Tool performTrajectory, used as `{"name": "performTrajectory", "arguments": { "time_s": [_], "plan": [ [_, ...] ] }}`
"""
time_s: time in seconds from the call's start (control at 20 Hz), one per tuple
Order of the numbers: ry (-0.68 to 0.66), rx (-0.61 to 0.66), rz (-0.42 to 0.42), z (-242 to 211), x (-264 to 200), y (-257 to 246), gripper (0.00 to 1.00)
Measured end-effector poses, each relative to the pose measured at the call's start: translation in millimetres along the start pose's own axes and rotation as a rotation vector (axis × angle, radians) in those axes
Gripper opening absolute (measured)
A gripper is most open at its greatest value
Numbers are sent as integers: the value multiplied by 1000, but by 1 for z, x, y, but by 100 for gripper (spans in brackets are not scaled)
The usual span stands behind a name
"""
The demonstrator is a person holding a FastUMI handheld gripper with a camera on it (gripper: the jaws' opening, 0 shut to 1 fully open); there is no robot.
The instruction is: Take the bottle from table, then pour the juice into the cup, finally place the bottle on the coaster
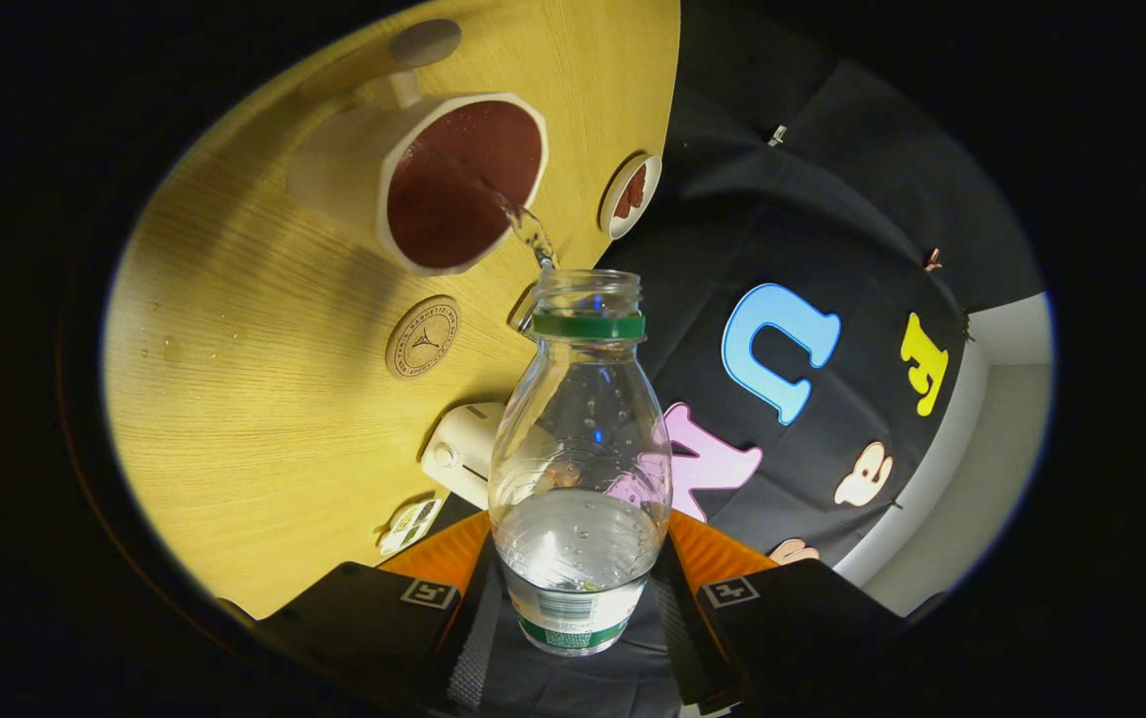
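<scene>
Between the fingers of the hand-held gripper [573, 598], low centre of frame, sits the pinched, tilted bottle [579, 469], its stream arcing into the cup [458, 184] upper left. Overtilt could splash the desk [253, 399] (droplets already there). Coaster [422, 337] waits nearby.

- Clear bottle [580, 469], green neck ring, white-and-green label
- Cream cup [413, 175], dark red-brown inside
- Pale yellow wood-grain table [263, 419]
- Tan round coaster [422, 337], dark printed emblem
- Small white dish [631, 194], reddish-brown contents
</scene>
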State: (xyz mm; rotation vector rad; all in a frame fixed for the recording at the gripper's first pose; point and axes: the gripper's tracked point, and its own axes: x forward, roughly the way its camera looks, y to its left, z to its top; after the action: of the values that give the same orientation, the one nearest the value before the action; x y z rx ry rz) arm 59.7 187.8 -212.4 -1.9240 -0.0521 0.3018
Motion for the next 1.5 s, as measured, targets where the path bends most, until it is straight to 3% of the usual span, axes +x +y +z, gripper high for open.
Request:
{"name": "performTrajectory", "arguments": {
  "time_s": [0.9, 1.1, 1.3, 1.5],
  "plan": [
    [-52, -169, -133, 16, -2, -24, 73],
    [-57, -178, -114, 17, 0, -17, 73],
    [-55, -143, -87, 15, 1, -12, 73],
    [-24, 42, -3, 10, 2, 7, 73]
  ]
}}
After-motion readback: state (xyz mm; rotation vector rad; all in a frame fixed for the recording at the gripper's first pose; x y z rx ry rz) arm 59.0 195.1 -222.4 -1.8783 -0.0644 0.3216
